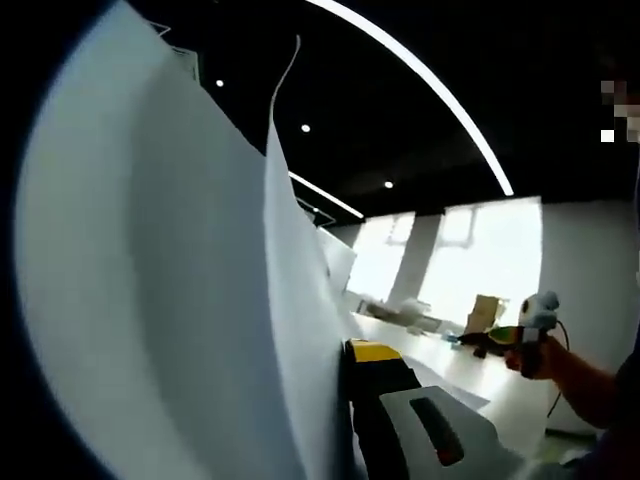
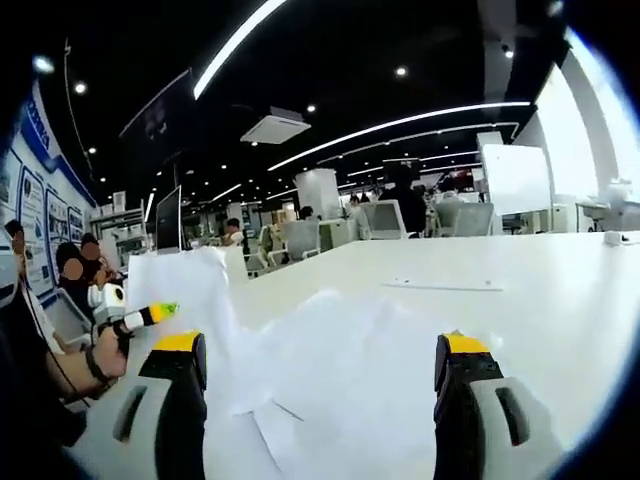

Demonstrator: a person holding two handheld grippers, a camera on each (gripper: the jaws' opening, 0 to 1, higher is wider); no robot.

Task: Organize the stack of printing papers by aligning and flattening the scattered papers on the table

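White printing sheets (image 1: 170, 260) stand lifted right in front of the left gripper view, curling upward. My left gripper (image 1: 345, 352) is shut on their lower edge; one yellow-tipped jaw shows beside the paper and the other is hidden behind it. In the right gripper view the same gripper (image 2: 158, 314) holds raised sheets (image 2: 190, 280) at the left, in a person's hand. More scattered papers (image 2: 330, 370) lie rumpled on the white table (image 2: 520, 300). My right gripper (image 2: 320, 345) hovers open above them, jaws wide apart and holding nothing. It also appears far right (image 1: 495, 338).
A single flat sheet (image 2: 445, 286) lies farther back on the table. A person's hand and forearm (image 1: 575, 375) hold the right gripper. People sit at the left (image 2: 80, 270); office chairs and desks (image 2: 300, 238) line the far side. A cardboard box (image 1: 483, 313) stands by bright windows.
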